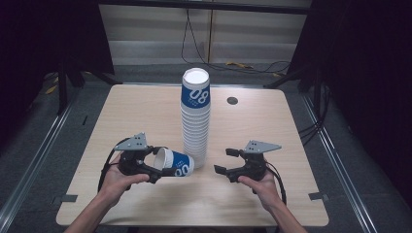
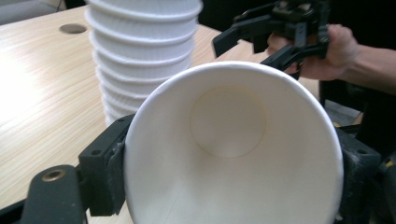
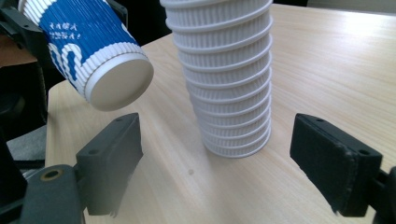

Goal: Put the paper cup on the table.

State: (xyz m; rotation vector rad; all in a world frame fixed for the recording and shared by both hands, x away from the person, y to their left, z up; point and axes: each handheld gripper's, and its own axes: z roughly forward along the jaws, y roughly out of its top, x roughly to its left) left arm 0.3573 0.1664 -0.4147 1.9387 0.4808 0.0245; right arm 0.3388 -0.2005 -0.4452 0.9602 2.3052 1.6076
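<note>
A tall stack of ribbed white paper cups [image 1: 196,116] stands at the table's middle, its top cup wearing a blue sleeve. My left gripper [image 1: 158,165] is shut on a single blue-sleeved cup [image 1: 174,164], held on its side just left of the stack's base with its bottom toward the stack. In the left gripper view the cup's white mouth [image 2: 233,149] sits between both jaws. My right gripper [image 1: 226,161] is open to the right of the stack base. Its jaws [image 3: 217,140] stand wide apart, facing the stack [image 3: 224,70] and the held cup [image 3: 88,51], with nothing between them.
The light wooden table [image 1: 136,116] has a round cable hole [image 1: 232,100] at the back right of the stack. Dark stands and cables lie on the floor behind the table. Bare tabletop lies to either side of the stack and along the front edge.
</note>
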